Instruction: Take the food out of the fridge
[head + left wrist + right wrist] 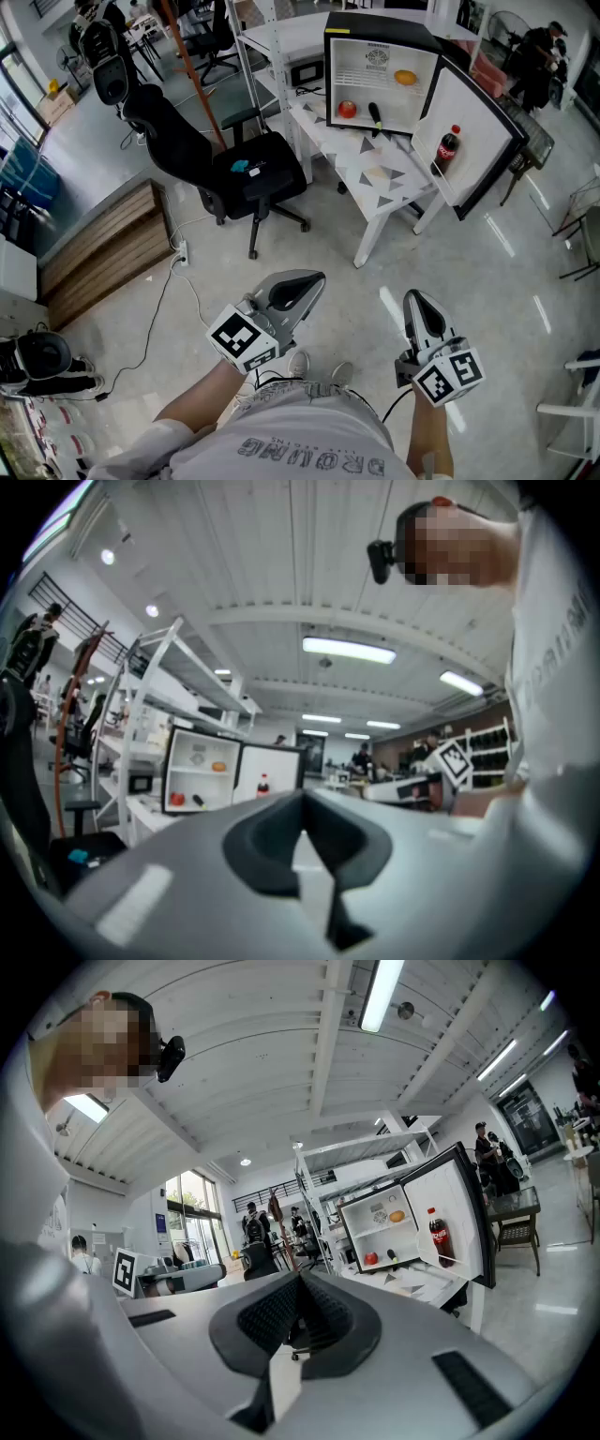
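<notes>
Food's all inside the open fridge on table: orange item on upper shelf, red one & dark stick-like thing below, cola bottle in door. Nothing out yet, so prob. approach step. L gripper & R gripper both closed, empty, near the body, well apart from fridge. Next: walk up, open a claw, reach in level.

right tool: jaws together, nothing between | fridge: centre right, door open | bottle: in door | red food: lower shelf
</notes>
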`<state>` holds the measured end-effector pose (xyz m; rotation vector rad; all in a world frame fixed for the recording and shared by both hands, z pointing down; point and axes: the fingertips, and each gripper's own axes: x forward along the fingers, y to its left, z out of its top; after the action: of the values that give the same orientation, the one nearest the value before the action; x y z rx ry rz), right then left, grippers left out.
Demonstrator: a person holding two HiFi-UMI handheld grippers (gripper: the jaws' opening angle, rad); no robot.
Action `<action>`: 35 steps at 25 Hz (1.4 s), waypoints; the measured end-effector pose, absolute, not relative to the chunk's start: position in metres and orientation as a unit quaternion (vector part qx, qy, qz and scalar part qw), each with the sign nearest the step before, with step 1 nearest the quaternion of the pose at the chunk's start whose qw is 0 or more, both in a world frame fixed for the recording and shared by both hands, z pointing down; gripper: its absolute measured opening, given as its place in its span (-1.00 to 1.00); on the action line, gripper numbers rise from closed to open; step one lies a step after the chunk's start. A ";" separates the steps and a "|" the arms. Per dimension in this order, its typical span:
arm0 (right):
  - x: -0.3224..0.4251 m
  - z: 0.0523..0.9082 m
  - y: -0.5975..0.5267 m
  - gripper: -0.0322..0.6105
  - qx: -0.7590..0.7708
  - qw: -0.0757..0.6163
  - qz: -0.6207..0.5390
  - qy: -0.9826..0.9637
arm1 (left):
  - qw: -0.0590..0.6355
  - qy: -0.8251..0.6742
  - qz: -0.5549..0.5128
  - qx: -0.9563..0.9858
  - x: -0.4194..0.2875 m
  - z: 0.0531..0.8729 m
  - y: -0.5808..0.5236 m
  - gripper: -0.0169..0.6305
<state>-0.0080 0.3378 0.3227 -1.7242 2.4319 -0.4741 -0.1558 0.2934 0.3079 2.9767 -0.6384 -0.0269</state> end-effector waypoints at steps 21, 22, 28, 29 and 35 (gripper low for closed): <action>0.029 0.332 0.331 -0.89 -0.582 0.094 -0.185 0.786 | 0.048 -0.214 -0.004 0.976 -0.131 0.312 0.291 -0.93; 0.031 0.331 0.331 -0.89 -0.580 0.097 -0.188 0.787 | 0.047 -0.215 -0.003 0.975 -0.129 0.312 0.291 -0.93; 0.044 0.331 0.334 -0.89 -0.566 0.105 -0.191 0.796 | 0.043 -0.222 -0.002 0.974 -0.112 0.313 0.299 -0.93; 0.046 0.331 0.335 -0.89 -0.564 0.105 -0.190 0.797 | 0.043 -0.224 -0.002 0.974 -0.110 0.314 0.300 -0.93; 0.059 0.336 0.342 -0.89 -0.551 0.102 -0.195 0.805 | 0.045 -0.235 0.003 0.971 -0.094 0.319 0.312 -0.93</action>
<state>0.0595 0.3421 0.3356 -1.6268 2.3778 -0.5750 -0.0940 0.3123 0.3187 2.9651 -0.7173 0.0077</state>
